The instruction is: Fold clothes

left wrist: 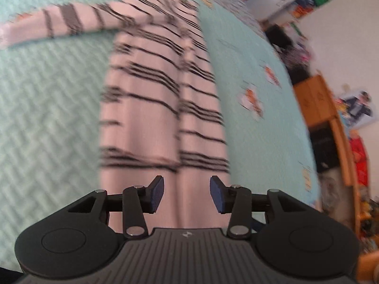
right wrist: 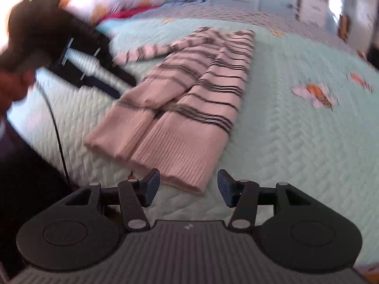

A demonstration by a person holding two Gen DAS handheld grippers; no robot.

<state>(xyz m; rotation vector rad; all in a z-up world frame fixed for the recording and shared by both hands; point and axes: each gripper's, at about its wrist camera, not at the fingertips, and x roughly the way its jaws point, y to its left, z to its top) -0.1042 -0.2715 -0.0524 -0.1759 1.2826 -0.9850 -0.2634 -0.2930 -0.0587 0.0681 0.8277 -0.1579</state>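
A pink sweater with dark stripes lies flat on the mint quilted bedcover, folded in lengthwise. One sleeve stretches out to the left. My left gripper hovers over the plain hem end, open, with nothing between its pads. In the right wrist view the same sweater runs away from me, with a sleeve out to the left and a folded part lying over the body. My right gripper stands open just in front of the ribbed hem corner, apart from it.
A person's hand holds the left tool's handle at the sweater's left side, and a black cable hangs from it. Pillows lie at the bed's head. Wooden furniture and cluttered shelves stand beyond the bed's right edge.
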